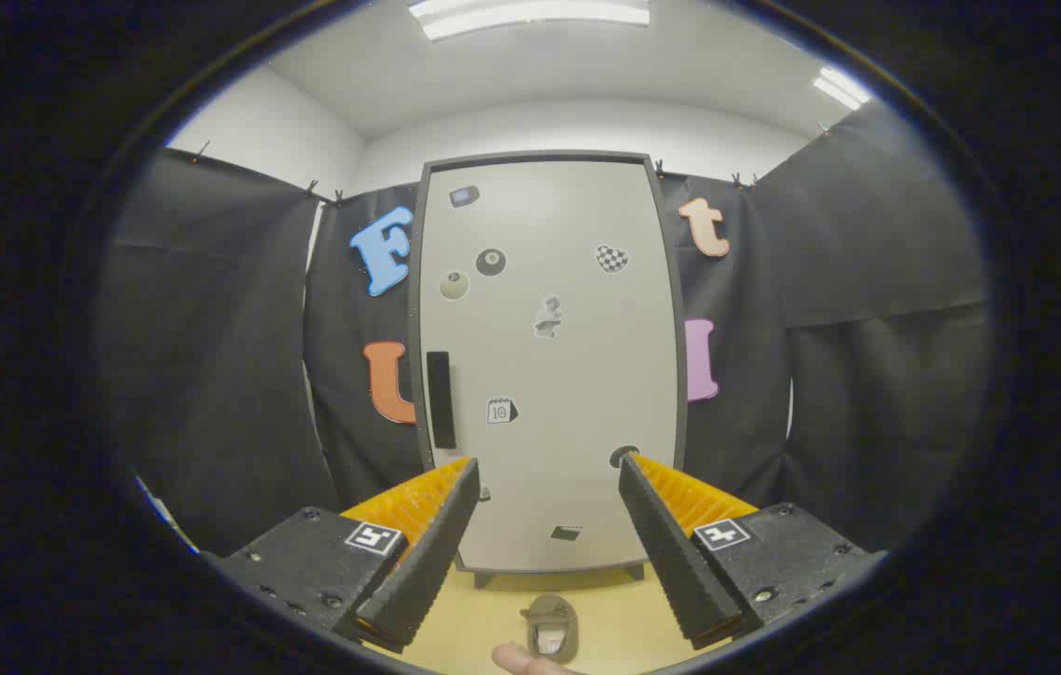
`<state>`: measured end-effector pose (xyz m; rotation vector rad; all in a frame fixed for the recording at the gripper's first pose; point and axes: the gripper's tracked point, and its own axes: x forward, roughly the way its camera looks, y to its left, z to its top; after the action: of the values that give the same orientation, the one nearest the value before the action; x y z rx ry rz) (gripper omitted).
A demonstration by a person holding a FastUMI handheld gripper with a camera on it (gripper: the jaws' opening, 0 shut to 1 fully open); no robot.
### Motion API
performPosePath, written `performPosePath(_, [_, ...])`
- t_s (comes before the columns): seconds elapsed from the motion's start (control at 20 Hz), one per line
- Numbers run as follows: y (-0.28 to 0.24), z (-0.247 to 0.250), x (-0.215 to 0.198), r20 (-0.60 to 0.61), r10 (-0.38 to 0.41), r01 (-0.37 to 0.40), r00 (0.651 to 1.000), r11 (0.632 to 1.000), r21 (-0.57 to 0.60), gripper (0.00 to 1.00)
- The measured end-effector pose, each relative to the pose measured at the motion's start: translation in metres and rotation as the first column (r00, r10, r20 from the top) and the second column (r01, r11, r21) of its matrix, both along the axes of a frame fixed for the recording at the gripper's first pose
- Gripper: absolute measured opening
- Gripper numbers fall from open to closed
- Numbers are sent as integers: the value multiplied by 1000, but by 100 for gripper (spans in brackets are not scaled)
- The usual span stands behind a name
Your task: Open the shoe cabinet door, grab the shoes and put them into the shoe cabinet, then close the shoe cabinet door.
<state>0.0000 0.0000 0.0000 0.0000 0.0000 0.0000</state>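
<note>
I see a tall pale grey shoe cabinet (549,366) with a dark frame standing straight ahead of me, against the black cloth wall (212,375). Its door is shut. Little stickers (491,262) dot the door, and a long black handle (440,399) sits near its left side. Under it is a light wooden floor (493,619). My gripper (549,478) points at the door, with its two fingers spread wide and nothing between them. On the floor, between the fingers and in front of the cabinet, lies one small grey-brown shoe (552,626). Just beside the shoe I see a fingertip (521,659) of a person.
</note>
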Motion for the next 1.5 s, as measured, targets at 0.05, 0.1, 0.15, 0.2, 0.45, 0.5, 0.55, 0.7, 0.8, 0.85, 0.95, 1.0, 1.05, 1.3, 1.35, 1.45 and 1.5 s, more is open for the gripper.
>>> performPosePath(0.05, [-1,-3,0,-5,-6,6,1000,1000,4,98])
performPosePath(0.1, [-1,-4,1,-9,-10,10,1000,1000,4,98])
performPosePath(0.15, [0,-5,2,-10,-6,6,1000,1000,2,98])
performPosePath(0.2, [0,-4,3,-8,-2,2,1000,1000,-1,98])
performPosePath(0.45, [-1,-3,0,17,4,-4,1000,1000,-24,98])
performPosePath(0.5, [-2,-3,0,22,2,-1,1000,1000,-27,98])
performPosePath(0.55, [-2,-2,-1,27,2,-1,1000,1000,-29,98])
performPosePath(0.7, [0,-4,-1,21,10,-9,1000,1000,-29,98])
performPosePath(0.8, [2,-3,1,21,18,-18,1000,999,-36,98])
performPosePath(0.85, [2,-3,3,26,19,-18,999,999,-41,98])
performPosePath(0.95, [4,-2,11,32,19,-18,999,999,-37,98])
performPosePath(1.0, [10,-1,16,36,33,-32,999,999,-19,98])
performPosePath(1.05, [14,-4,22,26,44,-44,999,999,-13,98])
performPosePath(1.3, [45,-2,65,2,124,-124,992,992,32,98])
performPosePath(1.35, [54,1,76,11,138,-138,990,990,30,98])
performPosePath(1.45, [71,7,101,28,169,-169,985,985,-19,98])
performPosePath(1.5, [80,10,113,41,185,-183,982,982,-42,98])
